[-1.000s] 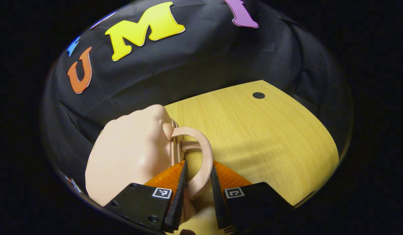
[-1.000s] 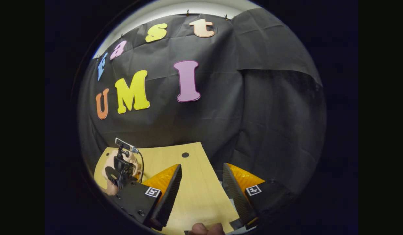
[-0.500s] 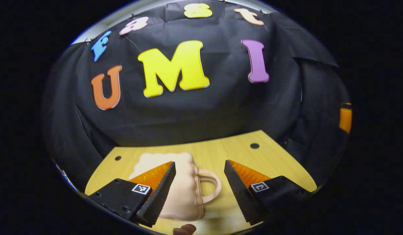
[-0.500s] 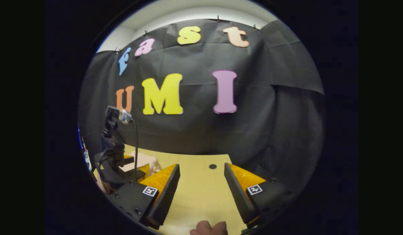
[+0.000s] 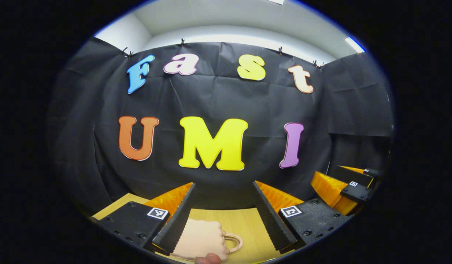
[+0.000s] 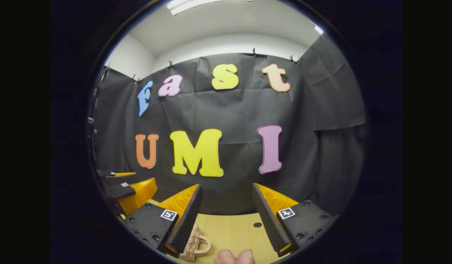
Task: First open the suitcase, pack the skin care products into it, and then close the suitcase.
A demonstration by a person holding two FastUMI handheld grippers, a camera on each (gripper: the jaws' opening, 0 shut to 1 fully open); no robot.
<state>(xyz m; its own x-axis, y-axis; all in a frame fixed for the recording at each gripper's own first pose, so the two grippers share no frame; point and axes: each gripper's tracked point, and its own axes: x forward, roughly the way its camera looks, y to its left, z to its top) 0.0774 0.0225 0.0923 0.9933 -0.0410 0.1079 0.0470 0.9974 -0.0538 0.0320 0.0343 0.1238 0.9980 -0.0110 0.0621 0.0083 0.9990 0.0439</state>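
Observation:
A small pale pink suitcase [image 5: 198, 238] rests on the wooden table [image 5: 244, 223], its loop handle [image 5: 235, 242] pointing right; it looks shut. My left gripper [image 5: 223, 184] is open, lifted above and behind the case, touching nothing. In the right gripper view the same suitcase [image 6: 195, 245] peeks out low, beside the left finger. My right gripper [image 6: 226, 185] is open too, with nothing between its fingers. Each gripper appears in the other's view: the right gripper [image 5: 343, 187] at the right edge, the left gripper [image 6: 127, 189] at the left edge.
The black cloth wall stands close behind the table. A small dark hole [image 6: 257, 224] marks the tabletop [image 6: 229, 231]. A person's fingertips [image 6: 235, 256] show at the bottom edge.
My left gripper let go of the suitcase handle, opened, and drew back and upward. The right gripper also tilted up. The suitcase stayed on the table.

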